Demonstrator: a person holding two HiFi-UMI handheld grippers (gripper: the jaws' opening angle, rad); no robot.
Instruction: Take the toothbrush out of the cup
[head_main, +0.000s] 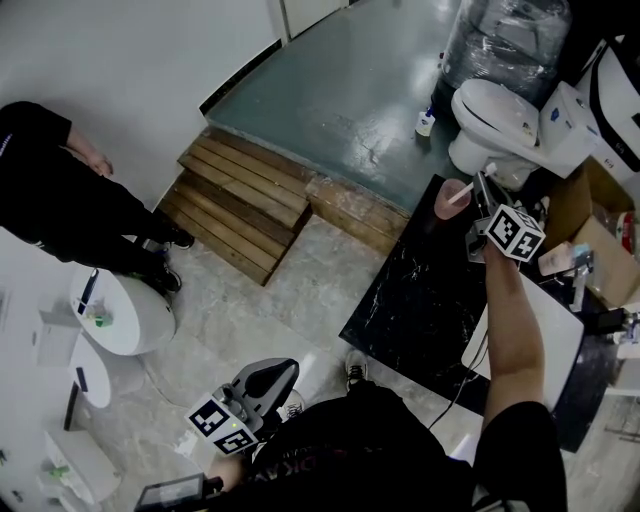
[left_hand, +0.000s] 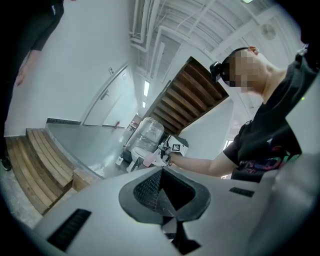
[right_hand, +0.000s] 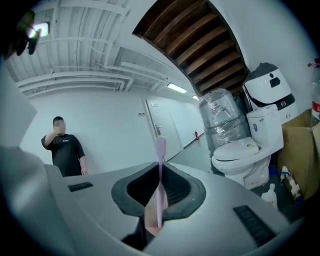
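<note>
The pink toothbrush (right_hand: 160, 170) stands upright between the jaws of my right gripper (right_hand: 159, 200), which is shut on its handle; its head points away from me into open air. In the head view my right gripper (head_main: 479, 208) hovers at the far edge of the black marble table (head_main: 410, 300), with the toothbrush (head_main: 466, 191) slanting in front of the pink cup (head_main: 447, 199) just to its left. No cup shows in the right gripper view. My left gripper (head_main: 272, 376) hangs low by my body, shut and empty (left_hand: 162, 192).
A white toilet (head_main: 495, 120) and a wrapped water bottle (head_main: 505, 40) stand behind the table. A cardboard box (head_main: 600, 235) sits at right. Wooden steps (head_main: 245, 205) lie at centre left. A person in black (head_main: 60, 190) stands at left near white round stands (head_main: 125, 315).
</note>
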